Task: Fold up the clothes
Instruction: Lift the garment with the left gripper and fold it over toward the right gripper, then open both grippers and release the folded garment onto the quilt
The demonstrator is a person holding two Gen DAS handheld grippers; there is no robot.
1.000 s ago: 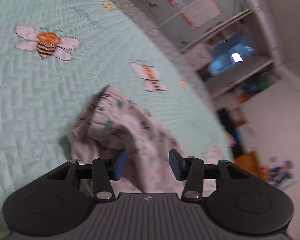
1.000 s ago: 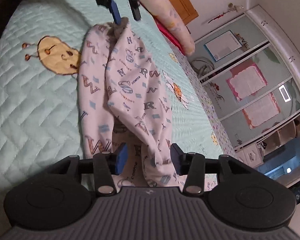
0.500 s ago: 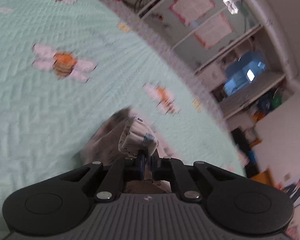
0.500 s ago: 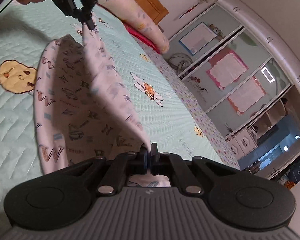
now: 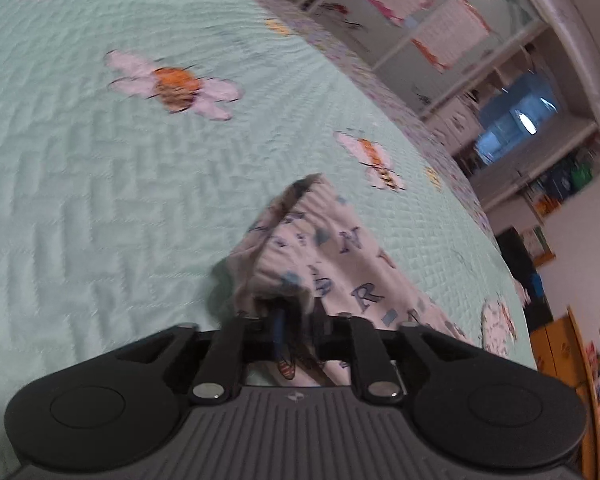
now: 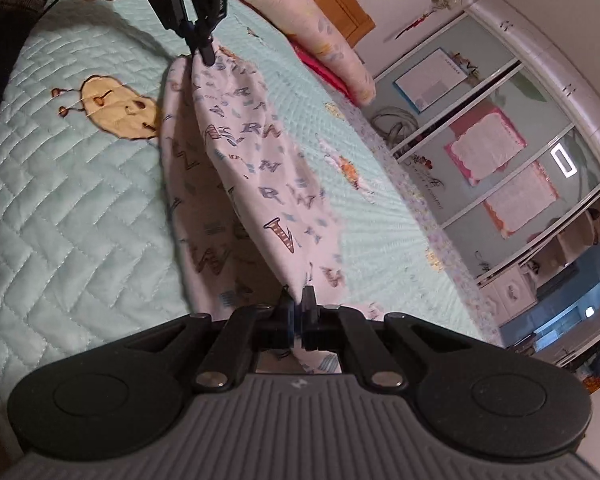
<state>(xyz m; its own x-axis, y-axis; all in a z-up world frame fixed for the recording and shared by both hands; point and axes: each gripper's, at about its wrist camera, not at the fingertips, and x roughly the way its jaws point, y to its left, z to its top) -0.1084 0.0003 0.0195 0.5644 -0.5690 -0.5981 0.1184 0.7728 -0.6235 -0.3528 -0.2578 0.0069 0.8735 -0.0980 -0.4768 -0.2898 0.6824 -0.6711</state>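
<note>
Both grippers, left and right, pinched the letter-print garment at frame bottom, left jaws having just eased slightly

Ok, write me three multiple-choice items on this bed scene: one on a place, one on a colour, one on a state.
1. Where does the garment lie?
A. on the quilted bedspread
B. on a wooden chair
C. in a basket

2. What colour is the bedspread?
A. dark red
B. pale mint green
C. black

3. What is the right tool doing?
A. hanging open above the cloth
B. shut on a pillow
C. shut on an edge of the garment

Answers: 1 A, the cloth spreads over the quilt; 2 B, the stitched surface is light green; 3 C, its pads meet with fabric pinched between them, while the left tool grips the far end.
</note>
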